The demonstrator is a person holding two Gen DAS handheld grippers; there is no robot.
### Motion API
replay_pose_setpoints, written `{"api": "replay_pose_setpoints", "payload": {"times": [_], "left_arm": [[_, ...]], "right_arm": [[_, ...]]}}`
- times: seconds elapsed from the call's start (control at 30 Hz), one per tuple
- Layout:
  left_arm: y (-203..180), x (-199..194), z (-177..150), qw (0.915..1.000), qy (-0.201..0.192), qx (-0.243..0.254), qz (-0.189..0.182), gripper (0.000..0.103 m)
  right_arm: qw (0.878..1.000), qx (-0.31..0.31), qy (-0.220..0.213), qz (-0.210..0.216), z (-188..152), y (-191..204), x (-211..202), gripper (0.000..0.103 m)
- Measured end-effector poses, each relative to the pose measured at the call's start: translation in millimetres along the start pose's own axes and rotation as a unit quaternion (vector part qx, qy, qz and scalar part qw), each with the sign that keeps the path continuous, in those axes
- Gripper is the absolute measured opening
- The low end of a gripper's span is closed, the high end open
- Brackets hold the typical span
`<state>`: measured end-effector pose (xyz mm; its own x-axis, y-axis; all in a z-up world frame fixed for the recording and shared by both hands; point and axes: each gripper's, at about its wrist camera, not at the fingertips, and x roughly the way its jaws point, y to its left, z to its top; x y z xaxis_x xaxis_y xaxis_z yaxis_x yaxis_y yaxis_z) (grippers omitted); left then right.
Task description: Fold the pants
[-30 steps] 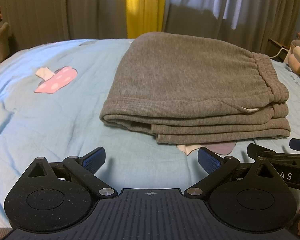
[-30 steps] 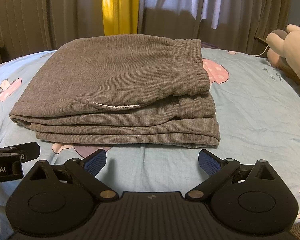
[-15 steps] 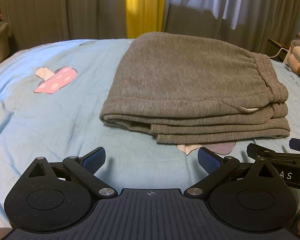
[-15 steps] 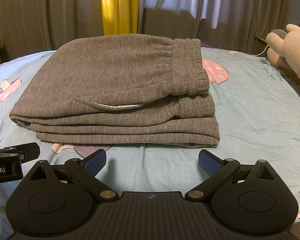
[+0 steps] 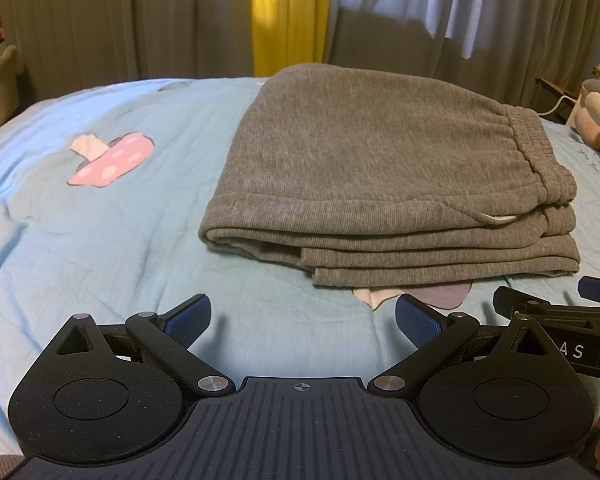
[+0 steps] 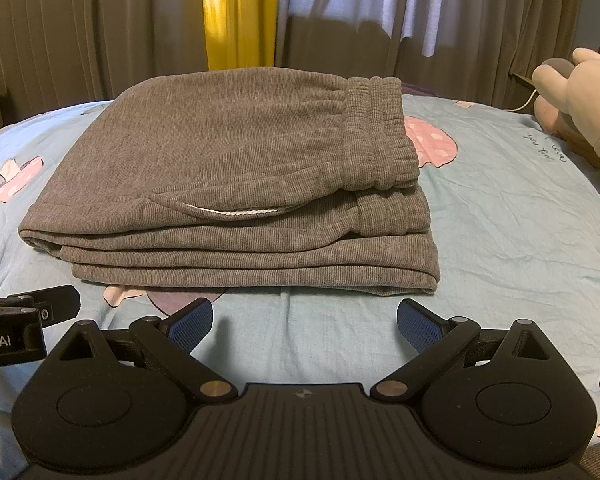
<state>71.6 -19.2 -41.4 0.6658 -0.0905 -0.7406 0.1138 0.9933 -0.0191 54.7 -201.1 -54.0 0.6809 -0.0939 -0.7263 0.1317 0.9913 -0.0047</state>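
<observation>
Pants [image 5: 384, 160] lay folded in a flat grey stack on the bed [image 5: 100, 240], straight ahead of both tools, long axis running across my view with the waistband [image 6: 376, 136] on the right. Left gripper [image 5: 303, 320] and right gripper [image 6: 305, 323] both hung spread wide, holding nothing, just short of the near edge. I judged the right one nearer the waistband end, the left nearer the folded end.

Legible lettering found in three places. On the body of the right gripper [image 5: 560, 344], seen at the right edge of the left wrist view: white letters "AS", remainder cut off. On the left gripper [image 6: 8, 336], at the left edge of the right wrist view: "oot.AI", start cut off. On the bedsheet [image 6: 500, 208], far right of the right gripper: small dark handwriting-style script, too small to read.
</observation>
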Motion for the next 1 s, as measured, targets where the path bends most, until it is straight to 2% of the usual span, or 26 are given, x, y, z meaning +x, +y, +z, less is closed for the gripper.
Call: {"api": "replay_pose_setpoints", "payload": {"times": [1.0], "left_arm": [[0.2, 1.4, -0.7, 1.0000, 0.004, 0.002, 0.000, 0.102]], "right_arm": [[1.000, 0.000, 0.004, 0.002, -0.3, -0.1, 2.6, 0.099]]}}
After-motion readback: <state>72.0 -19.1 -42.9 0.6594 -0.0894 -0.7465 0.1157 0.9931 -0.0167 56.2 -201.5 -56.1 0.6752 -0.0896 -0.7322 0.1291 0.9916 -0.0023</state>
